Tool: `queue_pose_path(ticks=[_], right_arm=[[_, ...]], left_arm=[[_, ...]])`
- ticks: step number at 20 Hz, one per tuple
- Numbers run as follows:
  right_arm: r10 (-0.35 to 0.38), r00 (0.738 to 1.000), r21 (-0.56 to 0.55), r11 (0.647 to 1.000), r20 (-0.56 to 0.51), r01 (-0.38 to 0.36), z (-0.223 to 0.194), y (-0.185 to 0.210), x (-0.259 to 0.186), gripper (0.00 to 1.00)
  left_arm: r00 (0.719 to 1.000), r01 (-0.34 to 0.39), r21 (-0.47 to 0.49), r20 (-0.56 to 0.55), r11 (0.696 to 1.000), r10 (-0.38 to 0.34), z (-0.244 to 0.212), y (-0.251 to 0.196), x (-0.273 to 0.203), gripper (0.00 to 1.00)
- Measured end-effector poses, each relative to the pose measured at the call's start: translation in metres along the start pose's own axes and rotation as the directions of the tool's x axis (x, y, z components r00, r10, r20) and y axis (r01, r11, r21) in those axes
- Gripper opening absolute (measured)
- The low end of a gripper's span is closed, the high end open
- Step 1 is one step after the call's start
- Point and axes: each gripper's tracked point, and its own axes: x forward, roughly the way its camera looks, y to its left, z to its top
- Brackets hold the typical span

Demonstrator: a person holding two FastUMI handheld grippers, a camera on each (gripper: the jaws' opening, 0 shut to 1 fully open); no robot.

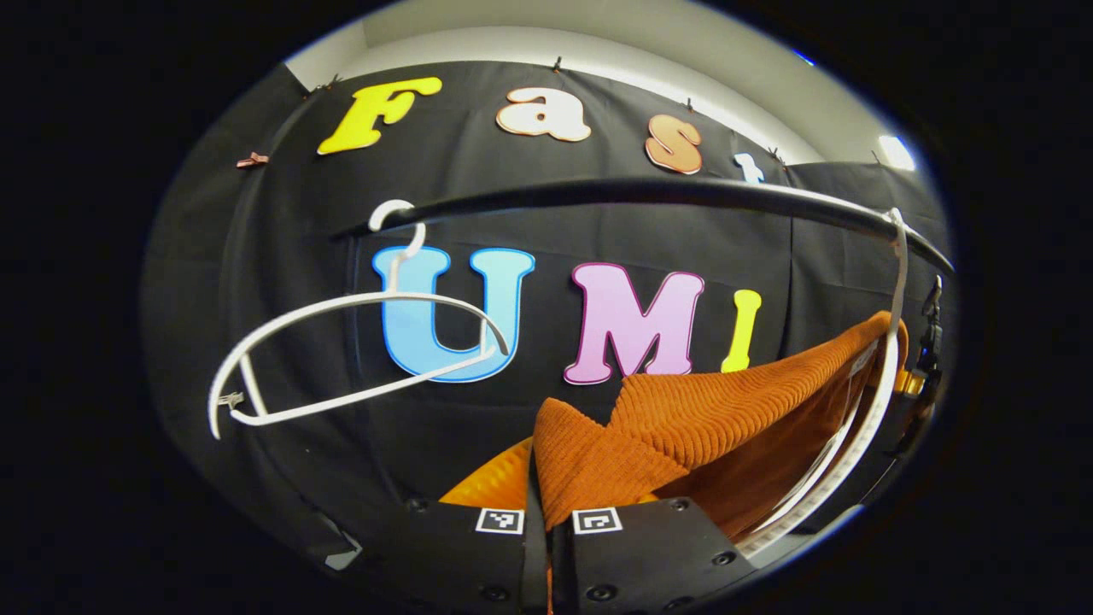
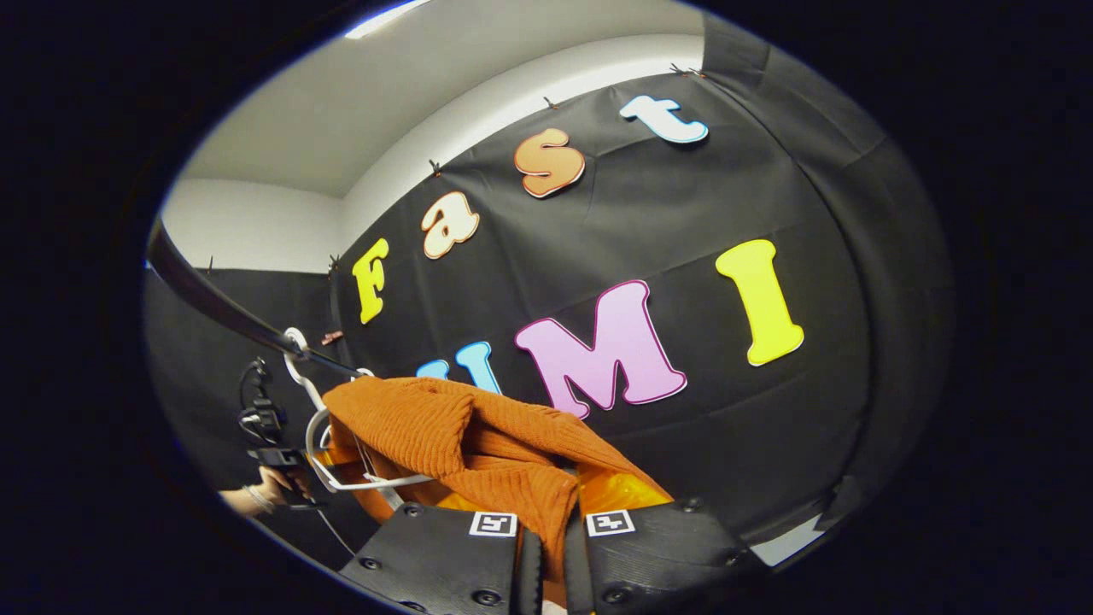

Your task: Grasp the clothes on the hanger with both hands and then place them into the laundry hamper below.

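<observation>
An orange ribbed knit garment [image 1: 700, 410] hangs from a white hanger [image 1: 884, 384] at the right end of the black rail [image 1: 640, 190]. One fold runs down between my left gripper's [image 1: 548, 534] fingers, which are shut on it. In the right gripper view the same garment [image 2: 461, 427] drapes over its hanger [image 2: 341, 480]. Another fold passes between my right gripper's [image 2: 551, 547] fingers, and they press on it from both sides. Farther off at the left, a hand [image 2: 260, 495] holds the left gripper [image 2: 271, 453].
An empty white hanger [image 1: 341, 359] hangs tilted from the rail's left part. The rail [image 2: 222, 309] crosses the upper left of the right gripper view. The black cloth wall stands close behind. A dark device [image 1: 929, 337] shows at the rail's far right.
</observation>
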Motion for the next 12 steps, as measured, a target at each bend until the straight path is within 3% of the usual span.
queue_pose_path(ticks=[4, 5, 8, 10, 12], right_arm=[[0.041, 0.996, 0.138, 0.989, 0.078, -0.051, 0.027, 0.001, -0.002, 0.15], [0.044, 0.996, 0.141, 0.989, 0.075, -0.055, 0.026, 0.001, 0.003, 0.19], [0.084, 0.995, 0.122, 0.988, 0.049, -0.090, 0.022, 0.009, 0.016, 0.10], [0.169, 0.979, 0.210, 0.959, 0.113, -0.190, 0.047, 0.025, 0.016, 0.15], [0.247, 0.955, 0.270, 0.920, 0.165, -0.284, 0.066, 0.042, 0.015, 0.15]], left_arm=[[0.996, 0.092, -0.105, 0.005, 0.990, -0.092, -0.042, -0.024, 0.019, 0.07], [0.994, 0.107, -0.149, 0.025, 0.983, -0.104, -0.047, -0.027, 0.017, 0.07], [0.987, 0.151, -0.278, -0.015, 0.949, -0.162, -0.077, -0.037, 0.009, 0.07], [0.977, 0.169, -0.389, -0.058, 0.906, -0.207, -0.100, -0.044, 0.000, 0.07], [0.977, 0.140, -0.432, -0.089, 0.891, -0.196, -0.114, -0.035, -0.007, 0.07]])
